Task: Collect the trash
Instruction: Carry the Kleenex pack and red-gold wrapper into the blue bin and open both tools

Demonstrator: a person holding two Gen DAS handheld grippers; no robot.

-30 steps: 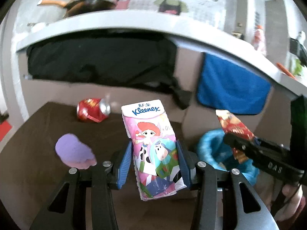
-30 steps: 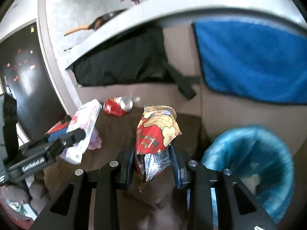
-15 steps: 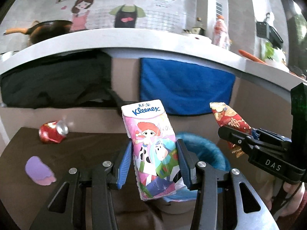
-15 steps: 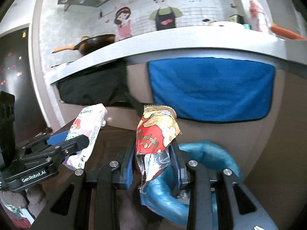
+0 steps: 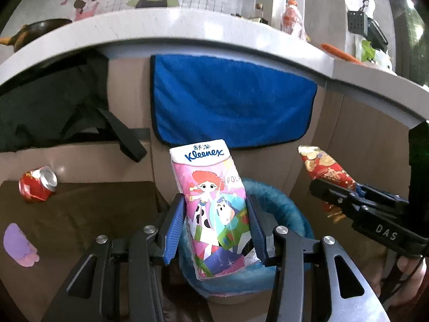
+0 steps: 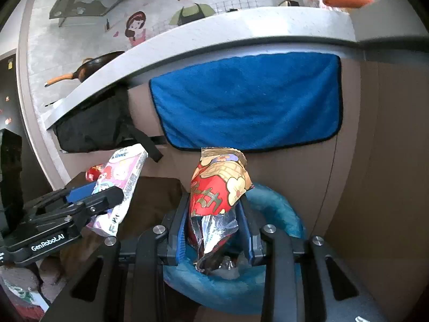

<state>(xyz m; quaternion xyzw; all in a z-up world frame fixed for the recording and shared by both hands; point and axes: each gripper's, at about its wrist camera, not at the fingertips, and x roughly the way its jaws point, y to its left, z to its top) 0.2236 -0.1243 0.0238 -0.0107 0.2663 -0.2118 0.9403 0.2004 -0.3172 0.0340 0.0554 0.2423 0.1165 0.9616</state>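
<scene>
My left gripper (image 5: 215, 226) is shut on a pink Kleenex tissue pack (image 5: 214, 204) and holds it upright over the blue-lined trash bin (image 5: 289, 214). My right gripper (image 6: 215, 229) is shut on a red and gold snack wrapper (image 6: 218, 187), held over the same bin (image 6: 278, 212). The tissue pack (image 6: 120, 179) and left gripper (image 6: 80, 209) show at the left of the right wrist view. The wrapper (image 5: 325, 171) and right gripper (image 5: 356, 204) show at the right of the left wrist view.
A crushed red can (image 5: 37, 183) and a purple scrap (image 5: 18, 245) lie on the brown mat (image 5: 80, 214) to the left. A blue towel (image 5: 230, 102) and a black bag (image 5: 53, 107) hang under the grey counter (image 5: 187, 32) behind the bin.
Both grippers have moved right with their loads, from over the brown mat to over the blue bin. The can and purple scrap now sit far left.
</scene>
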